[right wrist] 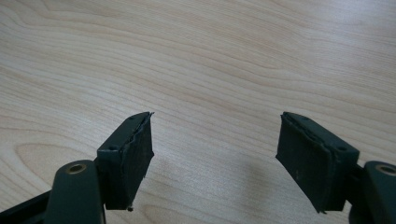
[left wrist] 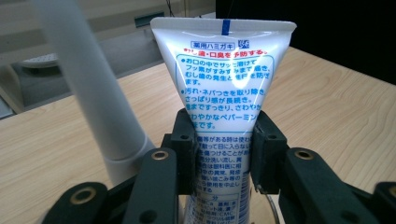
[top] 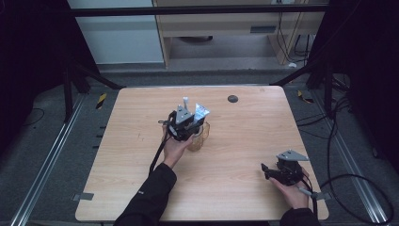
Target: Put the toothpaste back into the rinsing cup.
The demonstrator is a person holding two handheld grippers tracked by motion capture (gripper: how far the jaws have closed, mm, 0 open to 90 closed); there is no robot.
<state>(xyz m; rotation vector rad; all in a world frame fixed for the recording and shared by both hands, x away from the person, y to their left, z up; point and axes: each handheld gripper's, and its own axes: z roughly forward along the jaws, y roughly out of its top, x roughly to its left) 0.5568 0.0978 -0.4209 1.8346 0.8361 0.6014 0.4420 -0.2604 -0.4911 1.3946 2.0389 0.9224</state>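
A toothpaste tube (left wrist: pixel 223 100) is clamped upright between the pads of the left gripper (left wrist: pixel 223 154), its crimped flat end up and its long axis vertical. Seen from above, the tube (top: pixel 201 112) stands in a clear amber cup (top: pixel 199 137) directly under the left gripper (top: pixel 184 123), near the middle of the table (top: pixel 244 141). A white toothbrush handle (left wrist: pixel 88 93) leans in the same cup, just beside the tube on its left. The right gripper (right wrist: pixel 215 158) is held well apart at the table's near right edge (jaws spread wide, nothing between them), so the left hand is the nearer 1. The surface is pale wood grain, with 1 small dark disc (top: pixel 233 98) near the far edge. Beyond are a grey floor, black frame bars and trailing cables.
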